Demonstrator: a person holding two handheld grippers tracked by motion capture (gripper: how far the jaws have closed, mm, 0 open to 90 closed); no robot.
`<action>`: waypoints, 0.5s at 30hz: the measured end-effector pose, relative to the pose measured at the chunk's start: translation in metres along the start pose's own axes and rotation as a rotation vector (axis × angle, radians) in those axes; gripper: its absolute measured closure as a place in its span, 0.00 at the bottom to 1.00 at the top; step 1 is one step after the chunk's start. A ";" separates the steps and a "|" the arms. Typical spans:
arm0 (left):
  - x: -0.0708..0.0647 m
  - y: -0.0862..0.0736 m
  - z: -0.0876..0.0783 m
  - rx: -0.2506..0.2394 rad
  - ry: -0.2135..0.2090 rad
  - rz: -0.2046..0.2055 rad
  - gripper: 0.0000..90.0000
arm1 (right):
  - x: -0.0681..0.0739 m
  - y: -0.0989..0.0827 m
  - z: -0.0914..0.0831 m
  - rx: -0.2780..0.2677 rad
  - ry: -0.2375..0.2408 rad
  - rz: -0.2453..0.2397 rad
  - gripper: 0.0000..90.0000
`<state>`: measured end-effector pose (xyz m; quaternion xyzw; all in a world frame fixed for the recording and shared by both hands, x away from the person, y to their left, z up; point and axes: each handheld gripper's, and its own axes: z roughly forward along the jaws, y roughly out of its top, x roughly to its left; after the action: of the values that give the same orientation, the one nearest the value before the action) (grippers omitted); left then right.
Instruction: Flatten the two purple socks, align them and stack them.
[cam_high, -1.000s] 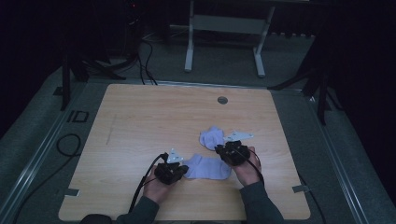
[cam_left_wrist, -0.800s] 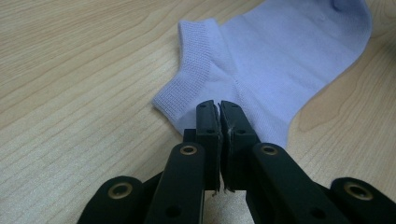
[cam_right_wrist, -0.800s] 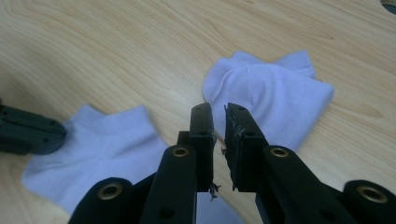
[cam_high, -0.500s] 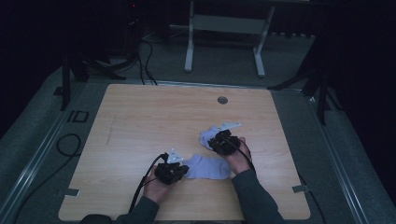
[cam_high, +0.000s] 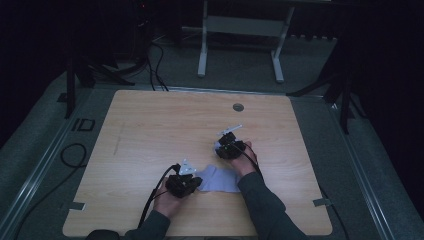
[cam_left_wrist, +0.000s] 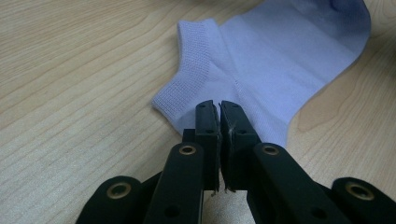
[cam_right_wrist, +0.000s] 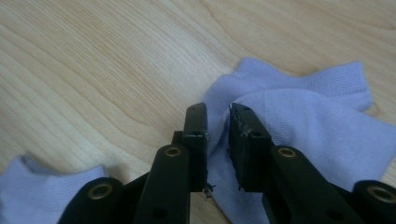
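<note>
A pale lilac sock (cam_high: 222, 179) (cam_left_wrist: 280, 60) lies flat near the table's front edge. My left gripper (cam_high: 196, 183) (cam_left_wrist: 218, 106) is shut at its left end, tips on the edge by the heel; the pinch itself is hidden by the jaws. A second lilac sock (cam_right_wrist: 322, 126) lies bunched farther back. My right gripper (cam_high: 220, 147) (cam_right_wrist: 217, 114) stands over it. Its jaws have just been opening and are slightly apart, with a ridge of that sock's fabric loose in the gap. The first sock's cuff (cam_right_wrist: 51, 191) shows at the lower left of the right gripper view.
The wooden table (cam_high: 150, 130) has a round grommet (cam_high: 238, 107) at the back and tape marks (cam_high: 320, 202) near its front corners. A black cable (cam_high: 152, 197) trails from the left gripper. A metal stand (cam_high: 240, 30) is on the floor beyond.
My right hand has moved left and a little lower. The second sock, earlier spread out around it, is now bunched under the gripper. The left hand has stayed put.
</note>
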<state>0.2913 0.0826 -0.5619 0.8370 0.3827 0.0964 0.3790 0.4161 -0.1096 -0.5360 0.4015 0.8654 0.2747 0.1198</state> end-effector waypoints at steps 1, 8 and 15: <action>0.000 0.000 0.000 0.000 0.000 -0.001 0.96 | 0.000 0.000 0.001 0.009 -0.002 -0.002 0.87; 0.000 0.000 0.000 0.001 0.001 0.001 0.95 | 0.002 0.000 0.004 0.033 0.013 0.007 0.99; 0.000 0.000 0.000 0.000 0.002 0.001 0.95 | 0.011 -0.004 0.003 0.027 0.032 0.020 0.99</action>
<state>0.2910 0.0822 -0.5618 0.8372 0.3826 0.0973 0.3785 0.4075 -0.1026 -0.5404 0.4072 0.8668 0.2707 0.0978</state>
